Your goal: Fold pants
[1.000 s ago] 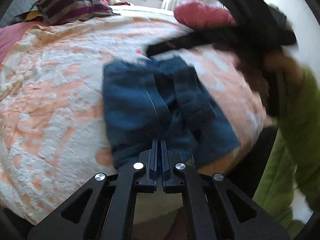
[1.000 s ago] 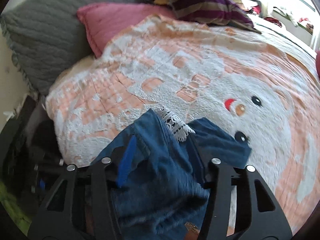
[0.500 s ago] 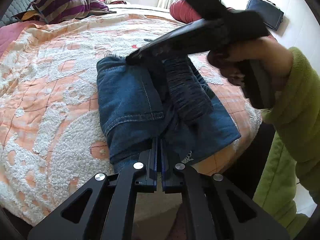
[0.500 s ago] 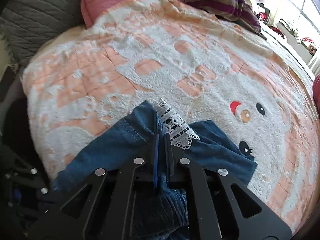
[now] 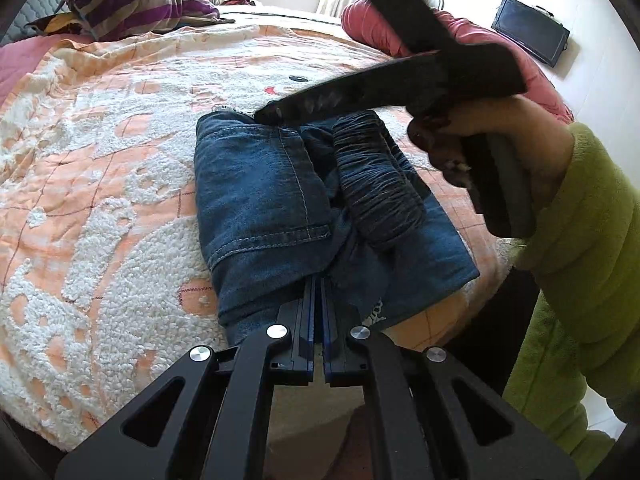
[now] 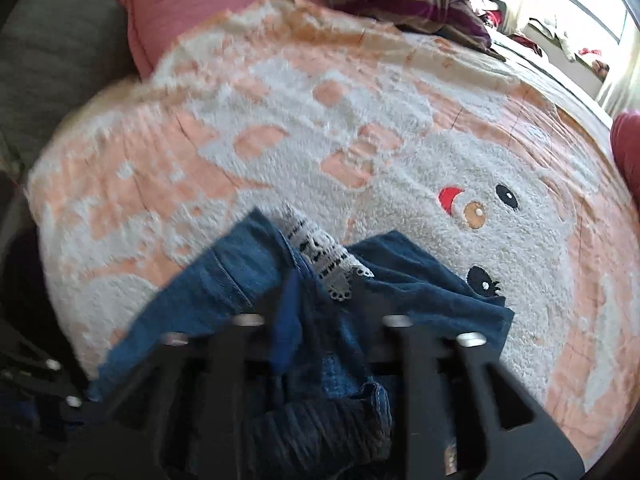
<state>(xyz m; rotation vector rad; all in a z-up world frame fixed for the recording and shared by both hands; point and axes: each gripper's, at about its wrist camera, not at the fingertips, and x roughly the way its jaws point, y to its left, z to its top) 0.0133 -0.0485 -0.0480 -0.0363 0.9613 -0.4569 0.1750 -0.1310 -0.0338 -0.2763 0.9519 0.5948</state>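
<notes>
Folded blue denim pants (image 5: 260, 192) lie on a peach and white bedspread (image 5: 100, 160) near its front edge. My left gripper (image 5: 316, 284) is shut, its tips pinching the near edge of the pants. A hand in a green sleeve (image 5: 580, 240) holds my right gripper (image 5: 272, 114), whose tip rests at the far edge of the pants. The right wrist view is blurred. There the right gripper (image 6: 324, 308) has its jaws opening, with a denim fold (image 6: 420, 280) and white lace trim (image 6: 324, 256) between and just beyond them.
A striped pillow (image 5: 136, 4) and a pink pillow (image 6: 192, 12) lie at the far end of the bed. A red cushion (image 5: 460, 36) is at the right, and a black screen (image 5: 530, 30) leans on the wall. The bed's edge drops off just below the pants.
The right gripper came down onto the far edge of the pants, shut on the denim fold, then parted its jaws again. The left gripper stayed shut in place.
</notes>
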